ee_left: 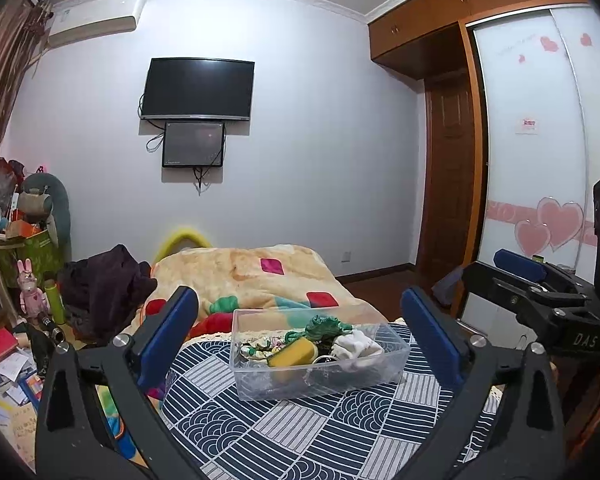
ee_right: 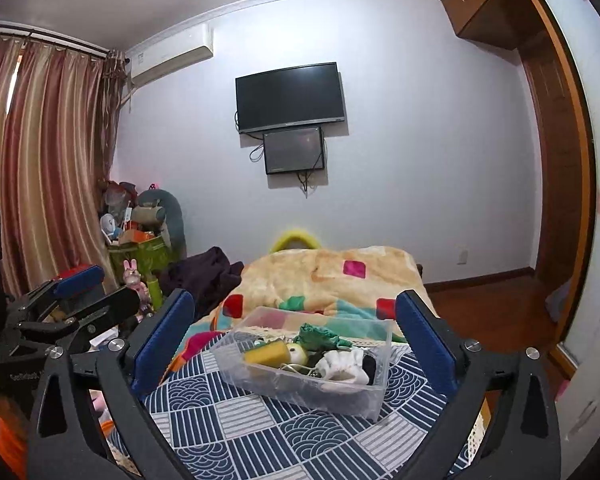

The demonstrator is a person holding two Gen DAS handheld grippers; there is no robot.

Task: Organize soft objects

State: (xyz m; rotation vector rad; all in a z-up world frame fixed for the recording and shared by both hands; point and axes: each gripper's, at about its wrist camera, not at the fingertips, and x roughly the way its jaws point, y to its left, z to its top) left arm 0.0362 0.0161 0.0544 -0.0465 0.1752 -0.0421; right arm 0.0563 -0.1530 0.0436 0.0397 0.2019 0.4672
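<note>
A clear plastic bin (ee_left: 260, 384) stands on a blue-and-white patterned cloth (ee_left: 284, 432). It holds a yellow sponge (ee_left: 293, 354), a green cord bundle (ee_left: 324, 326), white socks (ee_left: 358, 346) and other small items. My left gripper (ee_left: 300, 334) is open and empty, held back from the bin with its jaws wide. In the right wrist view the bin (ee_right: 364, 400) shows the sponge (ee_right: 268, 354), green cloth (ee_right: 320, 334) and white socks (ee_right: 344, 364). My right gripper (ee_right: 296, 334) is open and empty, also short of the bin.
A beige patterned blanket (ee_left: 252, 272) lies behind the bin, with dark clothes (ee_left: 104, 284) to its left. Clutter, a pink rabbit toy (ee_left: 30, 288) and books fill the left floor. A wardrobe (ee_left: 528, 152) and door stand right. The right gripper's side (ee_left: 540, 292) shows at right.
</note>
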